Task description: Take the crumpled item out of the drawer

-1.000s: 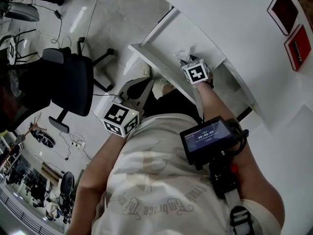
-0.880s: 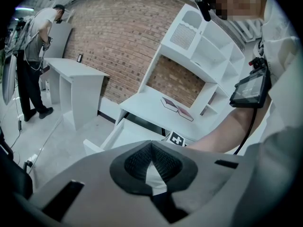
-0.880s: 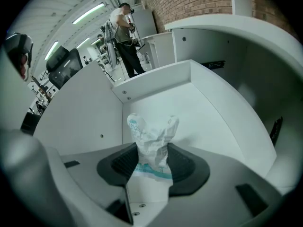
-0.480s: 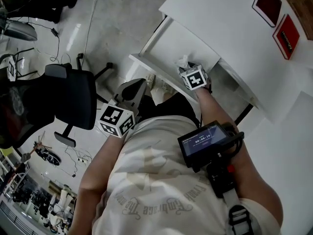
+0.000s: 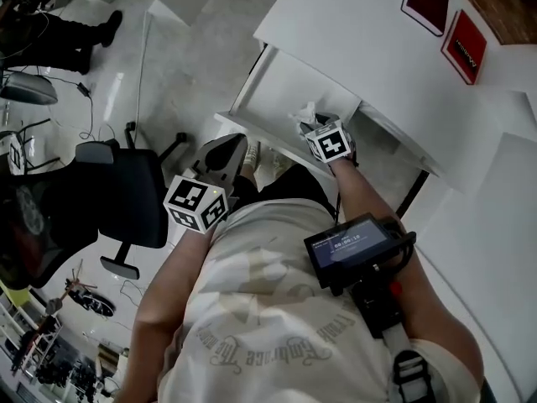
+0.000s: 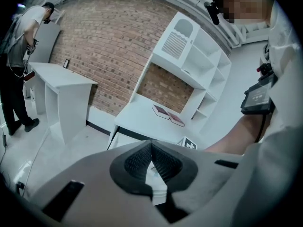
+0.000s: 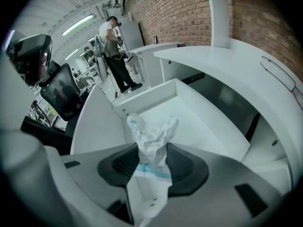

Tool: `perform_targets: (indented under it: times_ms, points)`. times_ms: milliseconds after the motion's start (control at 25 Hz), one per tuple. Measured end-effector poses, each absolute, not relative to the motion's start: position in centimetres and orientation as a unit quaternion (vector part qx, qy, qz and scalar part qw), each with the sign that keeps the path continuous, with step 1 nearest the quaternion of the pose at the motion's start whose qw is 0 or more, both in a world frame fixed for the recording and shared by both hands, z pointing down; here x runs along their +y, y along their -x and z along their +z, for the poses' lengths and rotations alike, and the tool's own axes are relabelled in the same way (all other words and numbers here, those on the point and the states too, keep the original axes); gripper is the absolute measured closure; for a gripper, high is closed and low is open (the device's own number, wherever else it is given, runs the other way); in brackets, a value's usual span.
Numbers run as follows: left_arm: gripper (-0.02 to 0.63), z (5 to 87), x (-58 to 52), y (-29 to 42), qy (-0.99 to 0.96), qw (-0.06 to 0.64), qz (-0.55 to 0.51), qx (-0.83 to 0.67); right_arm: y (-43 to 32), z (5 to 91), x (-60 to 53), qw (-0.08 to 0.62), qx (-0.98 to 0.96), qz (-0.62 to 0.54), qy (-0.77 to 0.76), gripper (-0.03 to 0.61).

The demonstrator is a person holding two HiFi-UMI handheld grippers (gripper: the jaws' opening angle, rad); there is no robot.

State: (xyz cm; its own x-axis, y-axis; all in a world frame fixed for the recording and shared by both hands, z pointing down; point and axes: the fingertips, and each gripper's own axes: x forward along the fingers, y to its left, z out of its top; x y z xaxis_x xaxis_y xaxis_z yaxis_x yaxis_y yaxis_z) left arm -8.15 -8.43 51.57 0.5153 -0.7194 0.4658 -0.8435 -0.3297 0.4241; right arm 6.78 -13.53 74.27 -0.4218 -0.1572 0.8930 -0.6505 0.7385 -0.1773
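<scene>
The crumpled item, white paper with blue print, stands up between the pads of my right gripper. The jaws are closing and press on it from both sides. It hangs over the open white drawer. In the head view the right gripper is at the drawer's near edge, with the crumpled item poking out past it. My left gripper is held low at the person's side, away from the drawer. In its own view the left gripper has its pads together and nothing between them.
The drawer sticks out from under a white desk top carrying two red books. A black office chair stands to the left on the floor. A screen device is strapped to the right forearm. Another person stands far off.
The head view has swung, so desk and drawer sit lower and further left in the picture. The right gripper stays at the drawer's front with the crumpled item; the left gripper barely moved.
</scene>
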Motion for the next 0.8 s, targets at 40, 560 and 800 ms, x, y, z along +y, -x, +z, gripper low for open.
perform_targets:
  times_ms: [40, 560, 800]
  points:
    - [0.594, 51.4, -8.6, 8.0, -0.813, 0.318, 0.095, -0.479, -6.9, 73.9, -13.5, 0.472, -0.802, 0.26, -0.256, 0.388]
    - [0.594, 50.0, -11.3, 7.4, -0.843, 0.298, 0.083, -0.44, -8.0, 69.8, -13.7, 0.437, -0.807, 0.258, -0.303, 0.39]
    - [0.594, 49.8, -11.3, 7.3, -0.853, 0.294, 0.084, -0.424, -7.9, 67.7, -14.0, 0.401, -0.81, 0.272, -0.331, 0.391]
